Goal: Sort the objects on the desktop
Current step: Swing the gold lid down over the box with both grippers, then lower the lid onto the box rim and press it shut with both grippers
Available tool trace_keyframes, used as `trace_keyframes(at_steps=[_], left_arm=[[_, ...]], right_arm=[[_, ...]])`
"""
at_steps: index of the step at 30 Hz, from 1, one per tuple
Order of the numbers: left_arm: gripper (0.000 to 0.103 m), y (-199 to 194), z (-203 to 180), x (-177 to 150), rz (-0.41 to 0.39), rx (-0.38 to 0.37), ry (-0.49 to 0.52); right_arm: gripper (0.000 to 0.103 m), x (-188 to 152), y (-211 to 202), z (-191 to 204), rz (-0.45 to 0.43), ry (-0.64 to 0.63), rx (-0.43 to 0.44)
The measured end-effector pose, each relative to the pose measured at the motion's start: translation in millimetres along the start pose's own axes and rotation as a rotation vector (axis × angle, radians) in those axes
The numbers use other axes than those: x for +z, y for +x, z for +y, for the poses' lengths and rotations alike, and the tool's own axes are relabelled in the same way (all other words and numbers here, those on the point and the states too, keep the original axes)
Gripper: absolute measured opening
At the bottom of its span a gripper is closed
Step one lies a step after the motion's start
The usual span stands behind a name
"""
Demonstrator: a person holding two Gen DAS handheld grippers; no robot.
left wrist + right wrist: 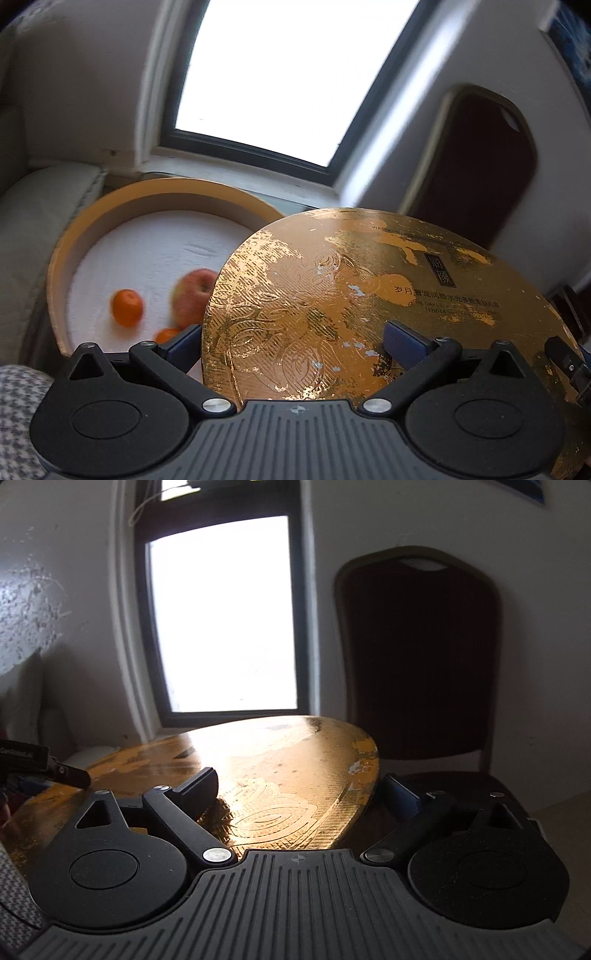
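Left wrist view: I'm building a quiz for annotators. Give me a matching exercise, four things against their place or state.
1 gold lid
2 apple
3 round box
4 chair

a dark, by the wall
b uncovered, white inside
c lying in the round box
d between the fingers of the left gripper

Pairs: 1-d, 2-c, 3-b, 4-a

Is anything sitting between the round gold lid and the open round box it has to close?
Nothing visible blocks it. The round gold lid already overlaps the right rim of the open round box; the red apple and two oranges lie low inside.
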State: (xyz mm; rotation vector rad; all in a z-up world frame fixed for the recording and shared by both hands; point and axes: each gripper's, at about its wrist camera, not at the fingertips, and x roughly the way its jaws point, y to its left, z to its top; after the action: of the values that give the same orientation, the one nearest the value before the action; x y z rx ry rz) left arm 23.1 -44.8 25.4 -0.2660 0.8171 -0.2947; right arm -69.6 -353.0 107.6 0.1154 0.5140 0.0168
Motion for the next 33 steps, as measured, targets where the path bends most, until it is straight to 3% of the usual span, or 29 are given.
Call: trace_keyframes(at_steps=[7, 17, 24, 33], left_arm=[[0.101, -6, 57, 23, -0.065, 0.107, -0.058], [0.101, 11, 116, 69, -0.129, 0.243, -0.04], [0.101, 31, 142, 77, -0.114, 0.276, -0.025], [0.101, 63, 146, 75, -0.078, 0.239, 0.048]], right_arm=[[0.096, 12, 70, 49, -0.016, -0.017, 0.131], [0.096, 12, 174, 102, 0.007, 0.043, 0.255], [0.096, -8, 203, 117, 0.033, 0.082, 0.26], [0.096, -34, 206, 106, 0.085, 0.158, 0.193]])
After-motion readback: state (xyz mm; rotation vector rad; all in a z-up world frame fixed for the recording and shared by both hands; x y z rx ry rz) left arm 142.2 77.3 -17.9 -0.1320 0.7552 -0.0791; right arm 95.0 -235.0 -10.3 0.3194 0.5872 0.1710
